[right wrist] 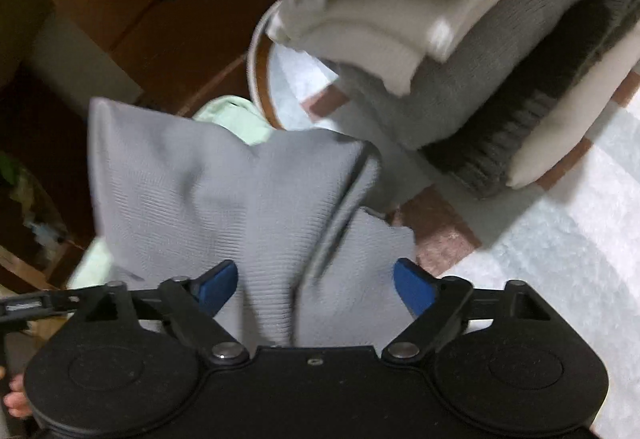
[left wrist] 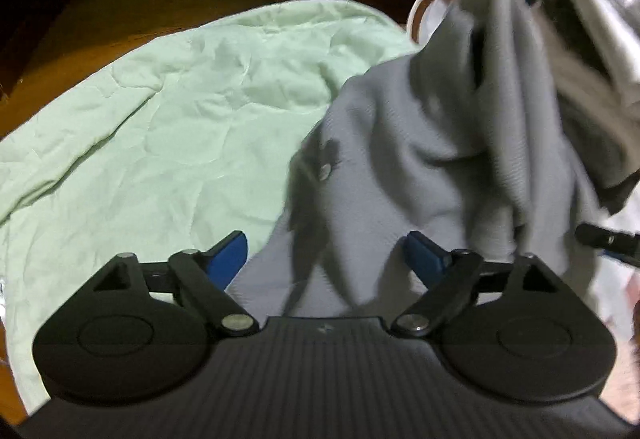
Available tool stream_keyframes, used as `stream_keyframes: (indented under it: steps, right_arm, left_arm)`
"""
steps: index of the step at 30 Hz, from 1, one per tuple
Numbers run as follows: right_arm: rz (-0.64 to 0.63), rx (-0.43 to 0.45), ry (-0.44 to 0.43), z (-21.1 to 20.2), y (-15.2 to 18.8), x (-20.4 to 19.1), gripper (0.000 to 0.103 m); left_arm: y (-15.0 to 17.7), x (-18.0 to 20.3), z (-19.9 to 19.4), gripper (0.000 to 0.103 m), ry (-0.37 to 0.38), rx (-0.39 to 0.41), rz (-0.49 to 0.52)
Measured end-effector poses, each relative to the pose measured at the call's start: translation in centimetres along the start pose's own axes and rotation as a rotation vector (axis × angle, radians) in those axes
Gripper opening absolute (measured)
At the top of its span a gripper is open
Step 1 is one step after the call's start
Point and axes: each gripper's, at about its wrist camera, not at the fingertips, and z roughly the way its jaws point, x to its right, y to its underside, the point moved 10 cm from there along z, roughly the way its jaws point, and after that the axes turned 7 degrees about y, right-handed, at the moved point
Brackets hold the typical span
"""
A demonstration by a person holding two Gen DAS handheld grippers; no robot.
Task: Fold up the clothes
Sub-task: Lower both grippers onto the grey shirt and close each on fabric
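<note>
Now the left tool (left wrist: pixel 326 255) stands wide open w/ its blue fingers (left wrist: pixel 228 255) on either side of the grey knit garment (left wrist: pixel 420 143), which is spread over a pale green sheet (left wrist: pixel 160 99). Right tool (right wrist: pixel 316 287) is wide open too, grey cloth between its fingers but not pinched. Behind is a pile of folded knitwear (right wrist: pixel 460 51), blurred.

The grey garment (right wrist: pixel 224 195) is fine ribbed knit cloth, matt and soft. The pale green sheet (left wrist: pixel 160 99) is thin woven cloth, matt and creased. Each claw, left claw (left wrist: pixel 324 255) and right claw (right wrist: pixel 316 287), looks like matt black plastic with a ridged body, dull metal rivets and smooth blue pads (left wrist: pixel 228 255). The stacked folded clothes (right wrist: pixel 500 87) include coarse dark knit and smooth cream cloth
</note>
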Motion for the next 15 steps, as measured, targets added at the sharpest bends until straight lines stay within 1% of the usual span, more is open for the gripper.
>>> stream_keyframes:
  steps: [2,3,4,5,6,7,8,9,10,13,14,15]
  right_arm:
    - [0.043,-0.025,-0.01,1.4,0.7,0.1,0.09]
    - [0.059,-0.015,-0.03,1.6,0.9,-0.1,0.09]
    - [0.073,-0.001,-0.052,1.6,1.0,-0.3,0.083]
    - [0.048,0.016,-0.055,1.4,1.1,-0.6,0.071]
    - [0.014,0.033,-0.055,1.1,1.2,-1.0,0.039]
    - [-0.026,0.061,-0.051,0.4,1.2,-1.5,0.025]
    - [-0.067,0.092,-0.046,-0.4,1.2,-1.9,0.023]
    - [-0.107,0.122,-0.041,-1.2,1.2,-2.4,0.021]
    - [-0.137,0.152,-0.028,-2.2,1.1,-2.8,0.02]
    - [-0.209,0.251,0.019,-5.6,0.5,-3.7,0.018]
    - [-0.22,0.284,0.031,-6.8,0.2,-3.8,0.018]
    - [-0.231,0.326,0.046,-8.4,-0.1,-3.9,0.018]
  left_arm:
    - [0.5,-0.3,1.2,0.091,0.01,-0.021,0.005]
    - [0.5,-0.1,1.4,0.091,0.014,-0.022,0.001]
    - [0.6,0.0,1.6,0.091,0.018,-0.023,-0.003]
    - [0.6,0.1,1.7,0.091,0.022,-0.024,-0.007]
    - [0.7,0.3,1.9,0.088,0.026,-0.024,-0.012]
    - [0.7,0.4,2.1,0.071,0.03,-0.025,-0.016]
    - [0.8,0.6,2.3,0.045,0.034,-0.026,-0.02]
    - [0.8,0.7,2.5,0.034,0.038,-0.027,-0.024]
    - [0.9,0.9,2.6,0.027,0.042,-0.027,-0.029]
    - [1.0,1.3,3.2,0.015,0.055,-0.03,-0.041]
    - [1.0,1.4,3.3,0.013,0.059,-0.03,-0.046]
    - [0.8,1.9,3.1,0.013,0.054,-0.019,-0.023]
